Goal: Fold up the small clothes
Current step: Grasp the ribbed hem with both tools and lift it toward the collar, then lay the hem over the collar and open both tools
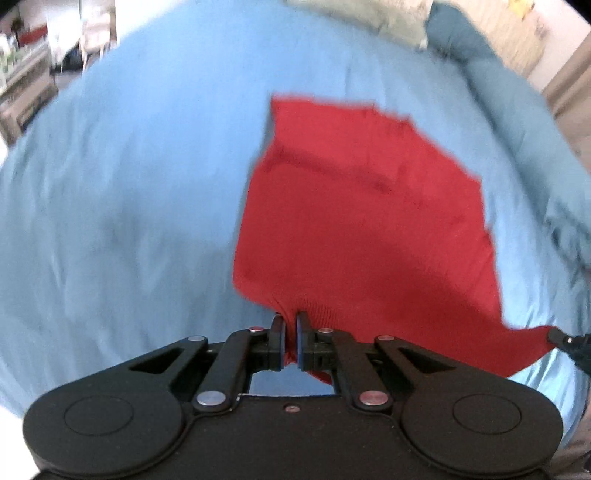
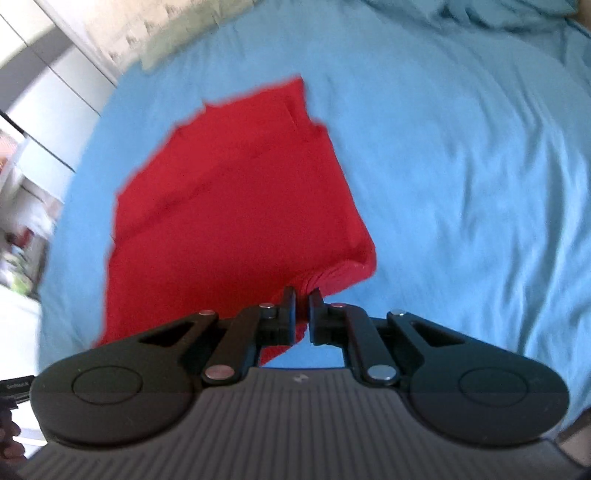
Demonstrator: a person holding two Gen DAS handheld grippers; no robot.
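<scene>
A red knit garment [image 1: 362,206] hangs stretched over a light blue bedsheet [image 1: 129,203]. My left gripper [image 1: 289,318] is shut on the garment's near ribbed edge, with red cloth pinched between its pads. The right gripper's tip [image 1: 557,336] shows at the far right of the left wrist view, holding the other corner. In the right wrist view the same red garment [image 2: 229,206] spreads ahead and to the left, and my right gripper [image 2: 303,295] is shut on its near ribbed corner. The far end of the garment rests on the bedsheet [image 2: 461,166].
A pale pillow [image 1: 362,14] and a rumpled teal blanket [image 1: 476,55] lie at the far end of the bed. Furniture and shelves [image 1: 26,74] stand beyond the bed's left side. White cupboard doors [image 2: 48,85] stand at the left of the right wrist view.
</scene>
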